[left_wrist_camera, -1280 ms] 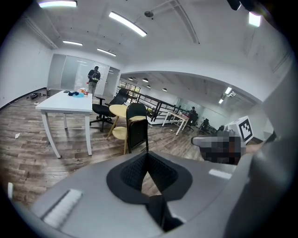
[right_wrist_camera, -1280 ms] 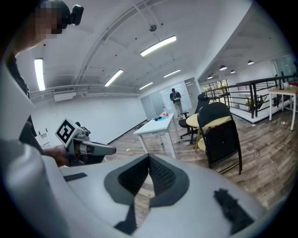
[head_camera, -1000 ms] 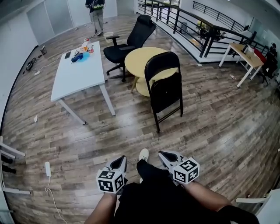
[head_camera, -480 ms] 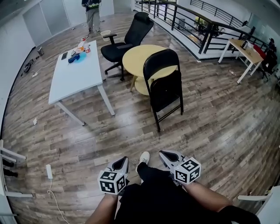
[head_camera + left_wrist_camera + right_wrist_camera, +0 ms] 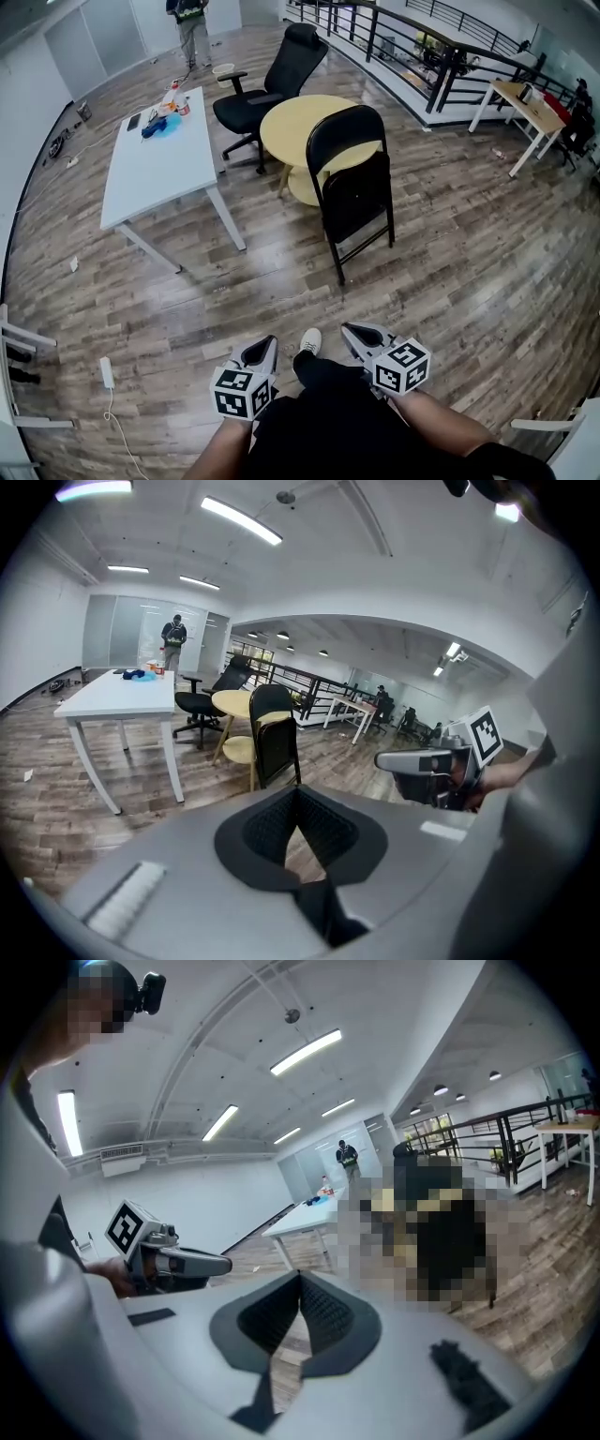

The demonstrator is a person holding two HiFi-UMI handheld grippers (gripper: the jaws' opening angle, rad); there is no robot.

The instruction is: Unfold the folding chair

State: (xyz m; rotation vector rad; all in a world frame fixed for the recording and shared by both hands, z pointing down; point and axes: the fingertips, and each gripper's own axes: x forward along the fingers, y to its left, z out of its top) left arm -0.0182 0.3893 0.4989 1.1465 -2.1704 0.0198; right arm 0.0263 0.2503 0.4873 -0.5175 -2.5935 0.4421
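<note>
Both forearms reach forward at waist height. The left gripper (image 5: 260, 347) and right gripper (image 5: 356, 332) have their jaws pressed together and empty, aimed at the folding chair (image 5: 352, 183) at twelve o'clock, well apart.

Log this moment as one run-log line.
phase: pre-grasp | black metal folding chair: folded, standing, untouched | left hand-held gripper: shut, empty | right hand-held gripper: shut, empty

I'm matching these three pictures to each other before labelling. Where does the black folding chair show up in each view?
Head view: the folding chair stands folded, just right of centre in the upper half, in front of the round yellow table.
Left gripper view: the chair is small, just left of centre.
Right gripper view: right of centre, only a dark blurred shape.
Shared landmark: the white table, left of the chair in every view.
</note>
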